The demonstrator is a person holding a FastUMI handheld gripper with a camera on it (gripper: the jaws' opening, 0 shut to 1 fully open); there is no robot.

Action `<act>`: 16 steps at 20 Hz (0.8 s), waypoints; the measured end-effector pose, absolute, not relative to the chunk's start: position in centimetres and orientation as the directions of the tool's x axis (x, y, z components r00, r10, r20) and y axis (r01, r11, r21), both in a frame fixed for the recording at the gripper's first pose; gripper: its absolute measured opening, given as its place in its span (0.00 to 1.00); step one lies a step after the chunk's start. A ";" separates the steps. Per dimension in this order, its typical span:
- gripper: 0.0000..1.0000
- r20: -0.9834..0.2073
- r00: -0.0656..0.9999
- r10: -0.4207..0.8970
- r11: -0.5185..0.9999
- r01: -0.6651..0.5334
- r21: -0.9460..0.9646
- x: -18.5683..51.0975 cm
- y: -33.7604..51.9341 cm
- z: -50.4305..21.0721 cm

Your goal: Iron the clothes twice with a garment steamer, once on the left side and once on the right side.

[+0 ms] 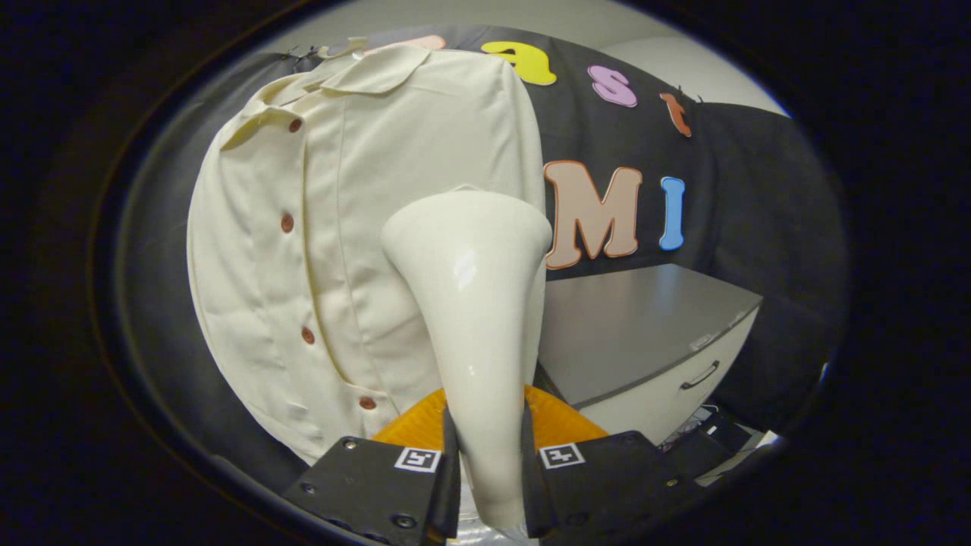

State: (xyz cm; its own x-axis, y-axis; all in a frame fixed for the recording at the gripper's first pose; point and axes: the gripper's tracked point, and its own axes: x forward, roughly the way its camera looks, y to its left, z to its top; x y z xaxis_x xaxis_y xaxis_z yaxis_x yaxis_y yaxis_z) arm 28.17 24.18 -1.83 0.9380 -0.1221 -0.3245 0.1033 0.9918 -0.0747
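Grey cabinet (645, 334) sits off right, beyond the fingers. Gripper (488, 470) is clamped on the garment steamer (474, 303), both fingers pressing its narrow handle. Long axis runs straight ahead from the fingers, wide head pointing at the cream shirt (334, 250) hanging just beyond.

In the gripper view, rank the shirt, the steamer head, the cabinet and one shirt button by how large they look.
1. Cream shirt
2. Steamer head, shut in the gripper, and grey-topped cabinet: look alike; steamer's nearness inflates it, so unranked.
3. Shirt button
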 end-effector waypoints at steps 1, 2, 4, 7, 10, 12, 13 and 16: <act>0.33 -0.328 0.937 -0.123 0.992 0.103 -0.077 28.0 24.2 -2.5; 0.33 -0.334 0.935 -0.123 0.992 0.102 -0.079 27.9 24.3 -3.3; 0.33 -0.347 0.929 -0.127 0.991 0.105 -0.082 27.4 24.2 -4.9; 0.33 -0.378 0.916 -0.137 0.990 0.111 -0.089 26.6 24.3 -7.8; 0.33 -0.412 0.900 -0.146 0.988 0.114 -0.103 25.8 24.3 -10.4; 0.33 -0.429 0.892 -0.145 0.988 0.112 -0.103 25.3 24.6 -12.0; 0.33 -0.441 0.886 -0.145 0.989 0.111 -0.102 25.1 24.6 -12.8; 0.33 -0.495 0.857 -0.145 0.989 0.107 -0.104 24.1 24.6 -15.3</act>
